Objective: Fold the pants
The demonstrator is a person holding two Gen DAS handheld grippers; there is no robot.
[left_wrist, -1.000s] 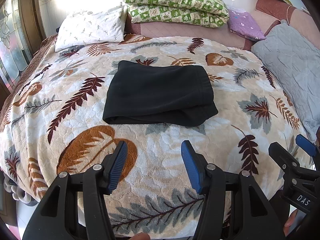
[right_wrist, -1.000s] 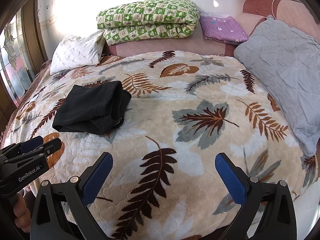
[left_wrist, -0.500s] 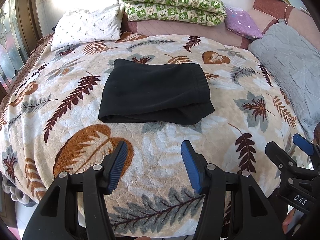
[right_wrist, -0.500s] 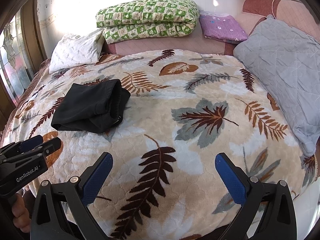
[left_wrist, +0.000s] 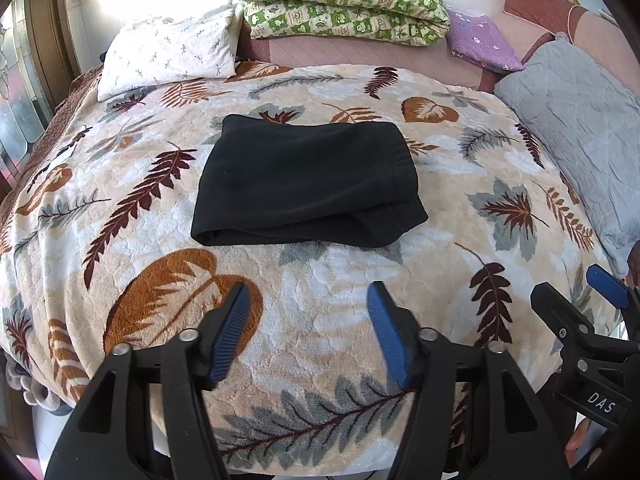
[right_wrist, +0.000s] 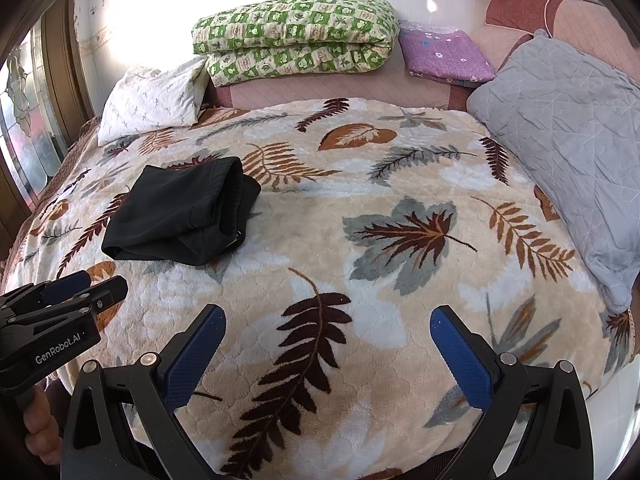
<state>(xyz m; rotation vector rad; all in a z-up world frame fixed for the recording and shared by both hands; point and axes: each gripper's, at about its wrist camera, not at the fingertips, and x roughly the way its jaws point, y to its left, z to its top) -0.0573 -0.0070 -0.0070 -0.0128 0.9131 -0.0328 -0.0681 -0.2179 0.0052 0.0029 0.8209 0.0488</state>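
— Two claws, what do you read on the left wrist view?

— Both apart and holding nothing. My left claw (left_wrist: 308, 332) hangs over the near edge of the bed (left_wrist: 328, 304), blue pads spread. The black pants (left_wrist: 304, 180) lie folded into a flat packet out toward the middle of the leaf-print blanket, well apart from the pads. My right claw (left_wrist: 576, 296) shows at the near right corner.

— And the right wrist view?

— My right claw (right_wrist: 328, 344) is spread wide above the near edge, nothing between the pads. The pants (right_wrist: 180, 212) sit toward the left side of the bed, layered edges facing right. My left claw (right_wrist: 80, 286) pokes in at the near left corner. A green checked quilt (right_wrist: 296, 36) and a white pillow (right_wrist: 152, 100) lie at the far edge, a grey pillow (right_wrist: 560, 128) along the right edge.
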